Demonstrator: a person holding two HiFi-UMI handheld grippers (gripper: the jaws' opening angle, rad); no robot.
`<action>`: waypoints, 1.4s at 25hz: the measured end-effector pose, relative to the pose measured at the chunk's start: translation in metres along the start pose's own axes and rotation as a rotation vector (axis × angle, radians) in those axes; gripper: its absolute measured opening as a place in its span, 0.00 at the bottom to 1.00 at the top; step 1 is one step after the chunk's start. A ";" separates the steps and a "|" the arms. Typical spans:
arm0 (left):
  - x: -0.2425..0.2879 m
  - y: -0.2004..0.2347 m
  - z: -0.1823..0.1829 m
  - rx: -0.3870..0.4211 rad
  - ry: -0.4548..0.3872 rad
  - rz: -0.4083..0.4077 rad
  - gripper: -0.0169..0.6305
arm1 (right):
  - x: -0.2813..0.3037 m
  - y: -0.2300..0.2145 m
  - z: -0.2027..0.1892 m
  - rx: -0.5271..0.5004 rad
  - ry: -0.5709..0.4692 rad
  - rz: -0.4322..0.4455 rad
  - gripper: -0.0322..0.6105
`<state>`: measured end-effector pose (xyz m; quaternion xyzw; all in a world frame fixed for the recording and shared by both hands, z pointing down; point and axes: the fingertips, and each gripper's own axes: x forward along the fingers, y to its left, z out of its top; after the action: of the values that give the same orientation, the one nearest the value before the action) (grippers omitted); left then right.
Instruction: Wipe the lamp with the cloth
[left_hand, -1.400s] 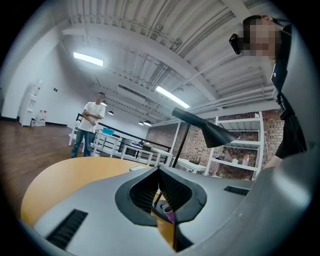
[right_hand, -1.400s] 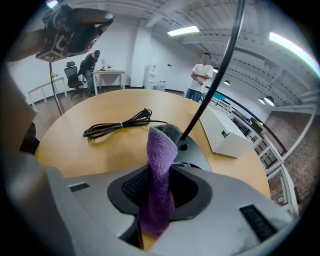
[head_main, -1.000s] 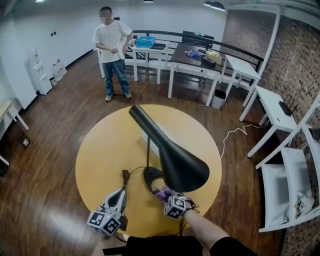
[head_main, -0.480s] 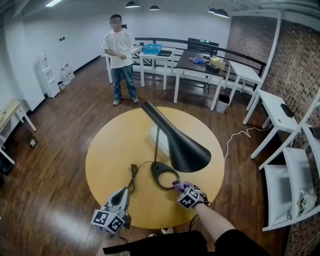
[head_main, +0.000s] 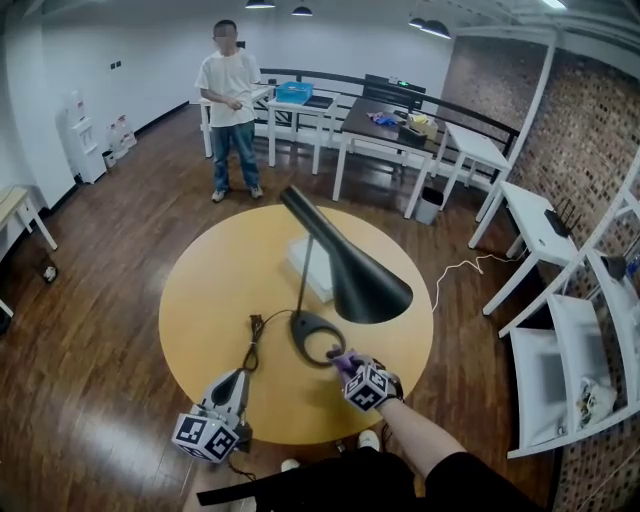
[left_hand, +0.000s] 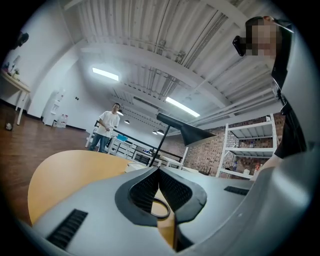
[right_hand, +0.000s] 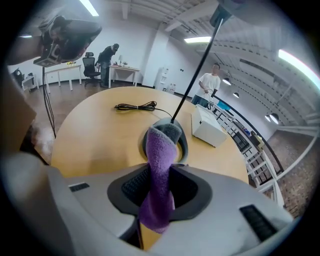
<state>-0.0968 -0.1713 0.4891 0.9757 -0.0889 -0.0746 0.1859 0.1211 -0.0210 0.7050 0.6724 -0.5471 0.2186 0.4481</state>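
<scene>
Over the table (right_hand: 95, 135), cloth (right_hand: 159, 150) hangs pinched between right gripper (right_hand: 161, 175) jaws.

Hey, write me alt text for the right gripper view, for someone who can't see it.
A purple cloth is clamped between the jaws of the right gripper, its free end standing up in front of the dark lamp base. That base sits on a round yellow table near a white box and a black cord.

In the head view the cloth (head_main: 341, 357) is largely hidden by the right gripper (head_main: 349, 368); the lamp (right_hand: 195, 73) is cut off in that gripper's view.
</scene>
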 end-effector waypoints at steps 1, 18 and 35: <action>0.000 0.002 0.002 0.005 -0.005 0.012 0.03 | 0.001 0.001 0.006 -0.019 -0.008 0.010 0.21; 0.076 -0.062 -0.038 0.139 -0.152 0.403 0.04 | 0.070 -0.013 -0.005 -0.569 -0.227 0.410 0.21; 0.050 -0.136 -0.026 0.197 -0.216 0.635 0.04 | 0.083 -0.051 -0.011 -0.631 -0.119 0.417 0.21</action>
<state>-0.0241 -0.0475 0.4562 0.8991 -0.4141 -0.1067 0.0942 0.1958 -0.0566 0.7569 0.3872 -0.7377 0.0865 0.5463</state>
